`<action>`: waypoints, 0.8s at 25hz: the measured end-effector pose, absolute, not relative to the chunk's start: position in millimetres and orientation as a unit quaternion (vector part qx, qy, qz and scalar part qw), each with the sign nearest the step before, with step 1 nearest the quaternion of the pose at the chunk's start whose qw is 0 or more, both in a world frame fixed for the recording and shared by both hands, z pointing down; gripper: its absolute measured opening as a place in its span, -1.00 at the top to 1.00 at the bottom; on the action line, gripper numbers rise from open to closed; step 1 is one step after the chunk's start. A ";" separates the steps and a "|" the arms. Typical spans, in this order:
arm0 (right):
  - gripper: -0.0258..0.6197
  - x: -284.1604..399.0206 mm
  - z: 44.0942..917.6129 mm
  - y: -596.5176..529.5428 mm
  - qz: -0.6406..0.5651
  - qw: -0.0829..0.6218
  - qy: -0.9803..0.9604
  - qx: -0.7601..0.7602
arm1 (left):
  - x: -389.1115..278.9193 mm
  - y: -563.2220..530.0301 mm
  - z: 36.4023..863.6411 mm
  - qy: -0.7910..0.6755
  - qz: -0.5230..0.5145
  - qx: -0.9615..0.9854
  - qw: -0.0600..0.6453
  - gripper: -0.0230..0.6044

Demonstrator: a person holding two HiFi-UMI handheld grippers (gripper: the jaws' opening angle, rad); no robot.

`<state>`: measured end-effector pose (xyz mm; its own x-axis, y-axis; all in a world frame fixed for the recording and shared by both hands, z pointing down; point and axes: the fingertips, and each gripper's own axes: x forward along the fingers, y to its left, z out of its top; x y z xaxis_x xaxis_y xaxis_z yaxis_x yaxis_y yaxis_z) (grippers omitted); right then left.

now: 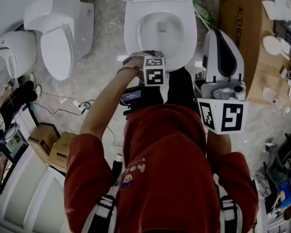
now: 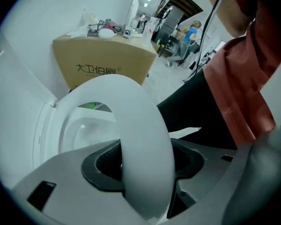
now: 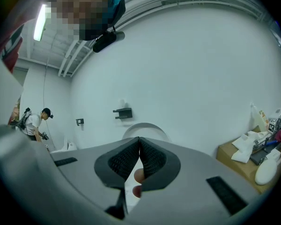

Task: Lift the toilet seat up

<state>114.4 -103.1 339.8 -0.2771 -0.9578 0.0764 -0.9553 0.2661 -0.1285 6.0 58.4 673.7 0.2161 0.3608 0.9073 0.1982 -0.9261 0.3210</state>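
Head view is looking down on a person in a red top [image 1: 169,169]. The left gripper [image 1: 148,58] is sitting near 12 o'clock, at the front edge of the toilet [image 1: 184,13]. Its jaws are hiding under the marker cube [image 1: 154,71] and the hand, so the grip is not showing here. The person's body is covering the toilet's front. The lid is getting cut off at the top edge.

Left gripper view is showing the grip well. The jaws are squeezing the white seat [image 2: 140,125] between the black pads [image 2: 100,165]. The seat is looking smooth and shiny, a wide ring with nothing on it. It seems to be tilting up off the bowl [image 2: 79,130], but how far is hard to tell. The bowl is peeking through the ring at 9 o'clock. The seat's near end is running out of the picture at 6 o'clock. A brown box [image 2: 105,64] is standing behind at 11 o'clock.

The right gripper [image 1: 222,42] is hanging at 2 o'clock in the head view, beside the toilet and not touching it. In the right gripper view its jaws are pressing together with nothing between them. It is pointing at a white wall [image 3: 187,69]. Two fingertips [image 3: 138,176] are peeking out behind the pads.
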 end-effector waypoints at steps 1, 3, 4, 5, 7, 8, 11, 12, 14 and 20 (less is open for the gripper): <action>0.88 114.8 337.3 -102.5 -0.071 0.009 0.795 -0.602 | 6.4 56.5 671.8 0.180 0.599 0.777 0.068 0.04; 0.88 115.5 333.1 -100.6 -0.066 0.010 0.795 -0.603 | 6.8 54.3 669.0 0.180 0.599 0.777 0.068 0.05; 0.88 115.7 331.0 -99.6 -0.064 0.010 0.794 -0.604 | 6.7 53.8 667.9 0.180 0.599 0.777 0.068 0.05; 0.88 115.9 328.8 -98.7 -0.062 0.011 0.794 -0.604 | 6.8 53.5 666.8 0.179 0.598 0.778 0.068 0.06; 0.88 116.3 324.3 -98.2 -0.057 0.011 0.794 -0.605 | 7.0 52.0 664.0 0.178 0.596 0.780 0.068 0.06; 0.88 116.5 322.0 -98.7 -0.055 0.010 0.794 -0.605 | 7.0 50.4 661.8 0.177 0.594 0.782 0.069 0.06; 0.88 118.0 316.2 -102.2 -0.048 0.011 0.795 -0.605 | 8.2 42.7 653.6 0.174 0.589 0.786 0.072 0.06; 0.88 118.4 314.6 -103.3 -0.046 0.012 0.794 -0.605 | 9.0 40.2 651.0 0.174 0.587 0.787 0.071 0.06; 0.88 117.6 311.1 -104.8 -0.042 0.014 0.795 -0.605 | 9.6 36.3 646.5 0.172 0.587 0.788 0.067 0.07; 0.88 113.8 299.0 -107.8 -0.024 0.013 0.798 -0.602 | 11.4 23.9 631.0 0.158 0.581 0.797 0.049 0.08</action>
<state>113.8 -107.8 299.0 -0.2739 -0.9617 0.0073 -0.9604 0.2731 -0.0544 11.4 23.9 631.0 0.2755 0.3099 0.9100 0.1952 -0.9449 0.2627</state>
